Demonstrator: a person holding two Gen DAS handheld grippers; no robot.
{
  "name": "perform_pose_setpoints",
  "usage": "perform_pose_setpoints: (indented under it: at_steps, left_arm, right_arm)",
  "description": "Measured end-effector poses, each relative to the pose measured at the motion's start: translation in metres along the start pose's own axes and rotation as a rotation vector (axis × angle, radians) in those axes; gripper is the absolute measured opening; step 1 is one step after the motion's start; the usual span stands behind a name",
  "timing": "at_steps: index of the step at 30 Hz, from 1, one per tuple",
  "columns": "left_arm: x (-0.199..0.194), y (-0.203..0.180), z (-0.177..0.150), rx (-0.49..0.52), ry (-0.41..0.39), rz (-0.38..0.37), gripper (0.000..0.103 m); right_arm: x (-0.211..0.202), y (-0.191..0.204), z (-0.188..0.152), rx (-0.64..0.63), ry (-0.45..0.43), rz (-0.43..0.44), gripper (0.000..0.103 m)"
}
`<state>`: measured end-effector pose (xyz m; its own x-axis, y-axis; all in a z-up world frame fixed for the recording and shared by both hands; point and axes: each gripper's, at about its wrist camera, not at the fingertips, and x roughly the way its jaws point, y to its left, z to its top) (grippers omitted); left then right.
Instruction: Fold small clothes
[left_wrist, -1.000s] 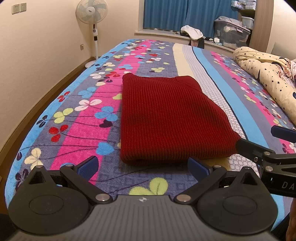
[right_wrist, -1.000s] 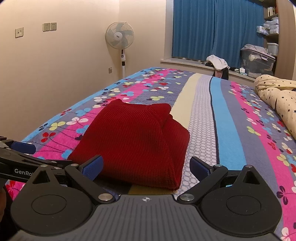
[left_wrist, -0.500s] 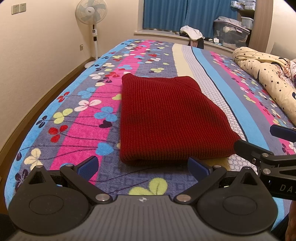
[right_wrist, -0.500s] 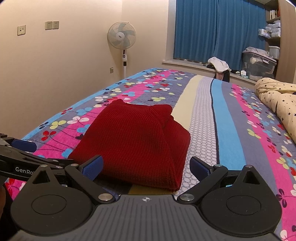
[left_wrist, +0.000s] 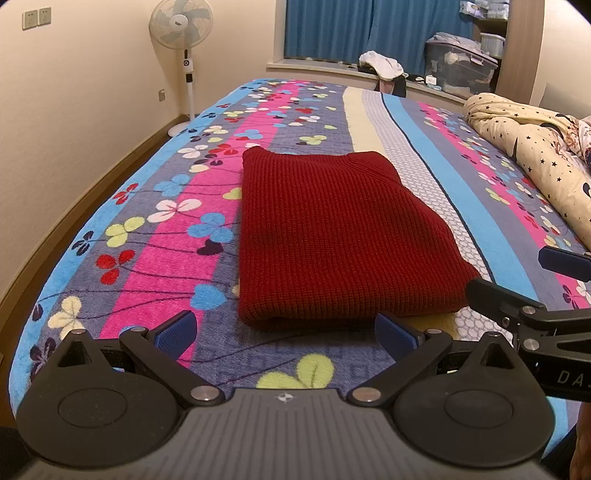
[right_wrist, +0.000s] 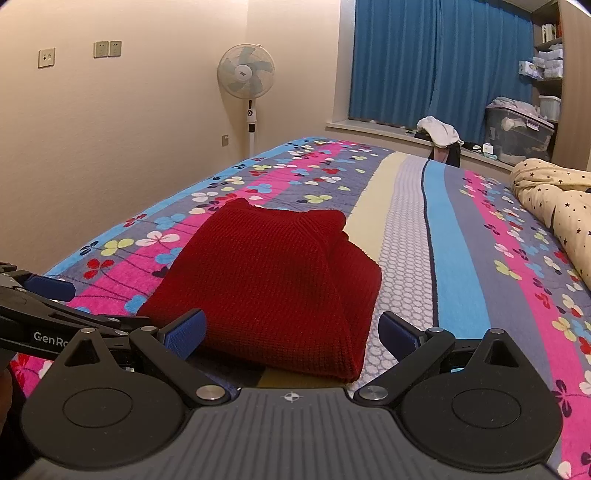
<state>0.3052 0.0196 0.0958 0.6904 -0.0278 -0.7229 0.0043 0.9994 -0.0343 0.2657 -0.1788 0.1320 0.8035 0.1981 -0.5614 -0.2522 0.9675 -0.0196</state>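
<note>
Holding both sets of jaws spread wide, I am gripping nothing with either one. The left gripper (left_wrist: 284, 332) is hovering just short of the near folded edge of the red knit sweater (left_wrist: 332, 236), its blue pads (left_wrist: 173, 330) standing apart with the bedspread (left_wrist: 155, 258) showing between them. The right gripper (right_wrist: 291, 332) is sitting at the sweater's near right corner, and its pads (right_wrist: 184, 332) are flanking the knit without pinching it. In the left wrist view the right gripper (left_wrist: 517, 284) is reaching in from the right edge, one black finger close by that same corner; whether it is touching, I cannot tell. In the right wrist view the left gripper (right_wrist: 44, 295) is poking in from the left.

The red knit sweater (right_wrist: 273, 280) is lying folded into a neat rectangle on the flowered, striped bedspread (right_wrist: 461, 258), near the bed's front edge and a little toward the wall side. A star-patterned quilt (left_wrist: 535, 147) is lying bunched along the bed's right side, well apart from the sweater. Beyond the bed, a standing fan (right_wrist: 246, 74) is standing by the cream wall, blue curtains (right_wrist: 436, 62) are hanging over the window, and a storage bin (right_wrist: 517, 133) is resting on the sill
</note>
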Motion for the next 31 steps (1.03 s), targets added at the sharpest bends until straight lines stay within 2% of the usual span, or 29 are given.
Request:
perform_pose_setpoints:
  at_steps: [31]
  left_arm:
    - [0.0014,-0.0010,0.0000,0.009,0.000,-0.004,0.102]
  right_arm:
    - [-0.0003,0.0000,0.0002,-0.008,-0.001,0.003,0.099]
